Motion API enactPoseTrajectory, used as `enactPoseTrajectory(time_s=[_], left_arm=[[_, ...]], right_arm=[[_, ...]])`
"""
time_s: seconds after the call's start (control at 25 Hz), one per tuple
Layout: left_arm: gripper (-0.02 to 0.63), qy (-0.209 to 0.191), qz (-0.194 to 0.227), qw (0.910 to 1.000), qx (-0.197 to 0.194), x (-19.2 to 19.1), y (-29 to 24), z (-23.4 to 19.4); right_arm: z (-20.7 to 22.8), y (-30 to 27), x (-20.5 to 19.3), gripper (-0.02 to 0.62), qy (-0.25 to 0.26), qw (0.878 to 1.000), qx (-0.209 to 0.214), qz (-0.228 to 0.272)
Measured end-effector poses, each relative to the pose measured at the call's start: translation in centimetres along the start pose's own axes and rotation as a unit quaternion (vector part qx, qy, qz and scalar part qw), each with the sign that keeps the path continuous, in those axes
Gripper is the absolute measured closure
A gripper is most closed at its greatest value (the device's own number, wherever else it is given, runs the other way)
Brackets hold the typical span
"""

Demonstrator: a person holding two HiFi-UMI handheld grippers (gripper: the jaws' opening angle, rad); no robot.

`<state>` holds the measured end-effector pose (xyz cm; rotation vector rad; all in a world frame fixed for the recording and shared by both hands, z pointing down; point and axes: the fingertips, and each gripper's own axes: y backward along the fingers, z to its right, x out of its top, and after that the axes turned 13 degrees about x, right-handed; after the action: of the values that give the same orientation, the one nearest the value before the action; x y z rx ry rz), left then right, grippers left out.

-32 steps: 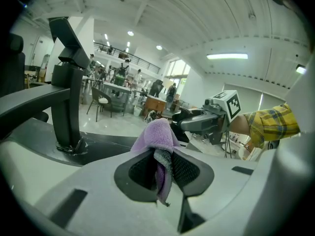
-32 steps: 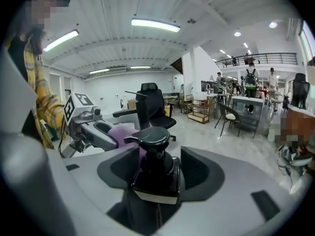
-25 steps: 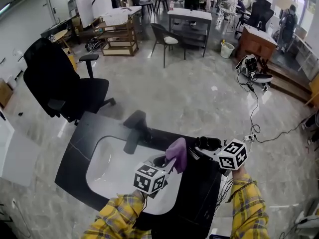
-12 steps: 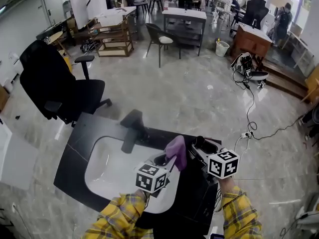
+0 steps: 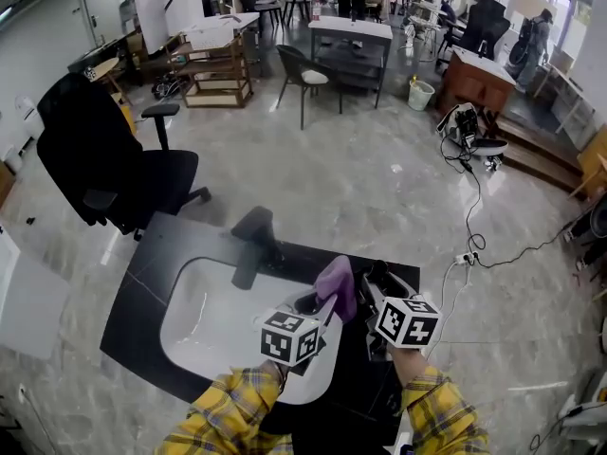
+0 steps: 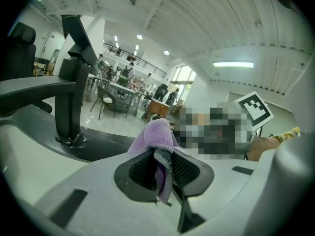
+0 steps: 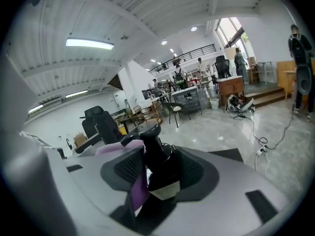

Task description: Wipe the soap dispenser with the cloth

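Here the left gripper (image 6: 165, 171) pinches the purple cloth (image 6: 158, 134); just right of it, the right gripper (image 7: 160, 170) clamps the soap dispenser (image 7: 156, 151).

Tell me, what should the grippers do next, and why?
Probably rub the cloth along the soap dispenser: the left gripper pinches the cloth, the right gripper grips the soap dispenser, and the cloth lies against it.

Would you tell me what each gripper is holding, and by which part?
The left gripper pinches the cloth by a bunched fold. The right gripper grips the dispenser around its body, below the pump, with some cloth against one side.
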<state>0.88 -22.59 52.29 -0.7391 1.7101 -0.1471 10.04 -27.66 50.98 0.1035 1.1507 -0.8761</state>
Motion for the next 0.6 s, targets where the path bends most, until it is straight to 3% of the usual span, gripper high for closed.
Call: enactPoseTrajectory(time_s=[0.28,0.6], left_arm=[[0.541,0.003,0.009,0.9999,-0.01,0.0,0.1,0.9],[0.541,-0.008,0.014,0.9997,-0.019,0.6,0.5,2.5]], right_arm=[[-0.2,0.2,-0.8,0.41,-0.029,0.999,-0.025,0.021],[-1.6,1.1,-0.1,0.409,0.041,0.998,0.044,0.01]])
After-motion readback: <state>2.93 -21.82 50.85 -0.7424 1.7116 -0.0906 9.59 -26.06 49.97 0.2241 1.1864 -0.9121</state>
